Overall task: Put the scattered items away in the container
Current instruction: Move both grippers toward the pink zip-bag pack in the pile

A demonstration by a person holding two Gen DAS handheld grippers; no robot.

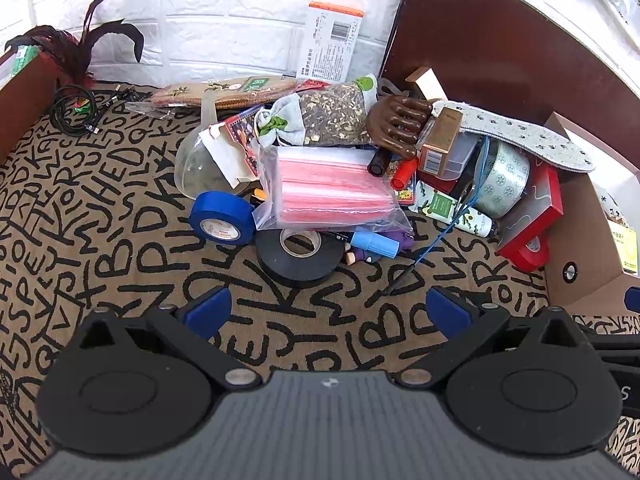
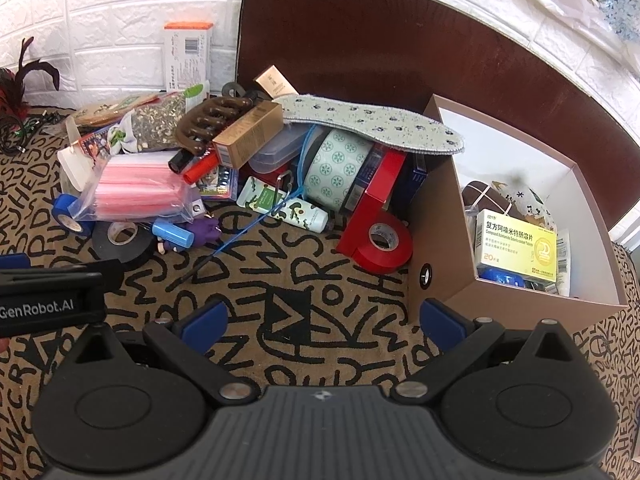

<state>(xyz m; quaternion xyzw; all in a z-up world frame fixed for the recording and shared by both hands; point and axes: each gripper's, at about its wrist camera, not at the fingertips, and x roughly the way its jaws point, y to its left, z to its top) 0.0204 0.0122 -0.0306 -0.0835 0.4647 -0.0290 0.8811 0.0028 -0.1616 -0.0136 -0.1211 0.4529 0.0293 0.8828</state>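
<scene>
A heap of small items lies on the letter-patterned cloth: a black tape roll (image 1: 295,255), a blue tape roll (image 1: 221,222), a bag of pink masks (image 1: 328,190), a red tape roll (image 2: 383,245), a patterned tape roll (image 2: 335,168), a grey insole (image 2: 372,122) and a brown claw clip (image 2: 208,126). The brown cardboard box (image 2: 440,240) stands at the right and holds a yellow medicine pack (image 2: 516,244). My left gripper (image 1: 328,312) hovers open just short of the black tape roll. My right gripper (image 2: 322,322) hangs open over bare cloth, left of the box's near corner.
A white brick wall backs the scene, with a dark brown board (image 2: 400,40) leaning behind the box. A feather ornament (image 1: 80,48) and coiled cables (image 1: 74,114) lie far left. The left gripper's body (image 2: 44,300) shows at the right view's left edge.
</scene>
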